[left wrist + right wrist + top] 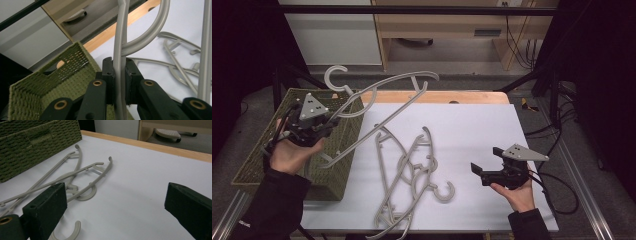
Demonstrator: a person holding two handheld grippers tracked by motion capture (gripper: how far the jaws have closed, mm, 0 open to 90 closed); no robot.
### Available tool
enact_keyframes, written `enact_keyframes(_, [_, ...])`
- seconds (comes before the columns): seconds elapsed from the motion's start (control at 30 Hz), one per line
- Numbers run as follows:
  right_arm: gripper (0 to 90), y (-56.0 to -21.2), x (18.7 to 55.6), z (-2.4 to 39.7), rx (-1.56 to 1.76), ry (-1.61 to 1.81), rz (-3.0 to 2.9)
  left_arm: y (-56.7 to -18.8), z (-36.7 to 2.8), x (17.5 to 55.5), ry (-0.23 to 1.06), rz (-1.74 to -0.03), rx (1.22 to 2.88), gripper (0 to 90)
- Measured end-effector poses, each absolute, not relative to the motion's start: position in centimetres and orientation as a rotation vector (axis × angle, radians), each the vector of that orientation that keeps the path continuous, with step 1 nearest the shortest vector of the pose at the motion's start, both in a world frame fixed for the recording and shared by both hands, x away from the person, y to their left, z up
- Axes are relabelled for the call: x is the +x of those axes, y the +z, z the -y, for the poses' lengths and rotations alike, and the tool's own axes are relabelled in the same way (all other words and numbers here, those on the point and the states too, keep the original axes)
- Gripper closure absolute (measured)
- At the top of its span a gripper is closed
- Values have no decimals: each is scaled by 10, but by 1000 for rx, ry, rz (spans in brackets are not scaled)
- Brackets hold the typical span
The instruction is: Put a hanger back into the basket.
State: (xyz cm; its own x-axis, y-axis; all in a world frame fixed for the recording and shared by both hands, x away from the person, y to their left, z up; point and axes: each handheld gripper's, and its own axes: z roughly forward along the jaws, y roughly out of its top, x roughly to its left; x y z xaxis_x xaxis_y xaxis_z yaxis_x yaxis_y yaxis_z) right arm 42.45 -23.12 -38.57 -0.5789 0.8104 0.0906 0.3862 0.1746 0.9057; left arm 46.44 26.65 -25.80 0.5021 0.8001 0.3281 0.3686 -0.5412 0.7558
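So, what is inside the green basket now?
The green basket shows bare woven walls inside; the held hanger, clamped by the left gripper, hangs above it. Its floor is hidden.

Each hand carries a pair of black tongs. The left tongs [334, 119] wear a grey three-cornered plate dotted with small dark holes, and the right tongs [484, 162] carry a plate of the same kind. In the left gripper view the black linkage bars show brass-coloured rivets at their joints, dark screws set into the blocks, and flat rectangular pads [109, 75] at the tips. In the right gripper view the jaw blocks are thick, matte and square-edged. A black cable loops away from the right tongs. The person wears dark long sleeves; the left one bears a small pale marking.
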Motion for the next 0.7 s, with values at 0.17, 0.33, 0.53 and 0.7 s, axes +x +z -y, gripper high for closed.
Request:
enact_keyframes(0.17, [45,-387,425,230,1128,1375,-2045,-258,-284,470,927,-1001,2117,810])
enact_keyframes(0.33, [42,-388,426,229,1129,1369,-2050,-261,-302,476,951,-1044,2109,811])
enact_keyframes(0.53, [43,-388,426,229,1126,1372,-2054,-265,-319,482,973,-1085,2119,811])
enact_keyframes(0.7, [43,-388,426,229,1127,1377,-2047,-270,-334,486,984,-1122,2122,811])
